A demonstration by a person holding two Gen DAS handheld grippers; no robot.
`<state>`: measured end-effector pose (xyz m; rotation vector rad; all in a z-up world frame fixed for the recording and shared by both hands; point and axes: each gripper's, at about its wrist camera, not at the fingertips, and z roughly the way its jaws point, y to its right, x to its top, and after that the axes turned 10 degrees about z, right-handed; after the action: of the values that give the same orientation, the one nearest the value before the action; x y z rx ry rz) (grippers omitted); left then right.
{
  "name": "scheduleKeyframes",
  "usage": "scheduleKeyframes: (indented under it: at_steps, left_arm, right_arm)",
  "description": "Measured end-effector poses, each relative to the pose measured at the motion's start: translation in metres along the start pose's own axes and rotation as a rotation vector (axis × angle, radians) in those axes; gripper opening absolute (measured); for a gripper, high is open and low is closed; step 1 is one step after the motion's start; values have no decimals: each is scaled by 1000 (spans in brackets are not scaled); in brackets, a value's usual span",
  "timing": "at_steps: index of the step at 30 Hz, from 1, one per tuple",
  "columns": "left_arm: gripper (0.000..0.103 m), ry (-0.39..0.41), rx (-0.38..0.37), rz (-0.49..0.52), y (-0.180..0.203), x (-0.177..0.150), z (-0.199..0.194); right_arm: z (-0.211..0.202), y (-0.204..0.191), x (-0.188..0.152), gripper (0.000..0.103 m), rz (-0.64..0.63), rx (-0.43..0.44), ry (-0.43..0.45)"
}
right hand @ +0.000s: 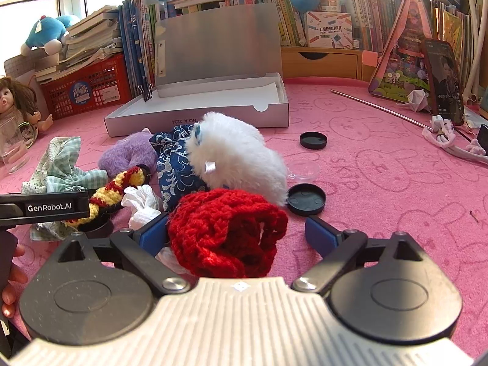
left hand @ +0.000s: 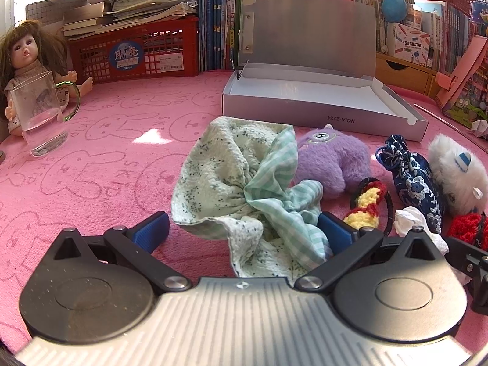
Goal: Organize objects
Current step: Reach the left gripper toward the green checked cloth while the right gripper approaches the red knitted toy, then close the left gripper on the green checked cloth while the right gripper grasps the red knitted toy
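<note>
The green cloth (left hand: 244, 183) is being straddled by the wide-open left claw (left hand: 244, 231), unpinched. The red knit (right hand: 225, 231) is being flanked, ungripped, by the spread right claw (right hand: 238, 233); bare pink tabletop (right hand: 381, 183) is lying rightward.

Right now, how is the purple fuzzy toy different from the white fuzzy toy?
The purple toy is lilac with short fuzz; the white toy has long, shaggy white fur. The white toy looks bigger and rests partly on the blue pouch, while the purple toy sits left of that pouch beside the green cloth. Both are soft plush toys lying on the pink mat before the open box.
</note>
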<state>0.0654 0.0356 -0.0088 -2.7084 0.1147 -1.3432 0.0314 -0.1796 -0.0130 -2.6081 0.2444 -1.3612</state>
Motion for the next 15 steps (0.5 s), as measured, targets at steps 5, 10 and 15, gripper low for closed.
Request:
scheduleKeyframes:
  at_steps: [5,10,15]
  left_arm:
    - [103,-1,-9,1,-2,0,0]
    - [103,11,-26,-10,-5,-1,-3]
    - [90,51,-44,-24,-6,-1,-12]
  right_arm:
    - [0,0,0,97,0,-1,0]
    - [-1,0,0,97,-3,2,3]
    - [-6,-3,-1,91,-18,21,5]
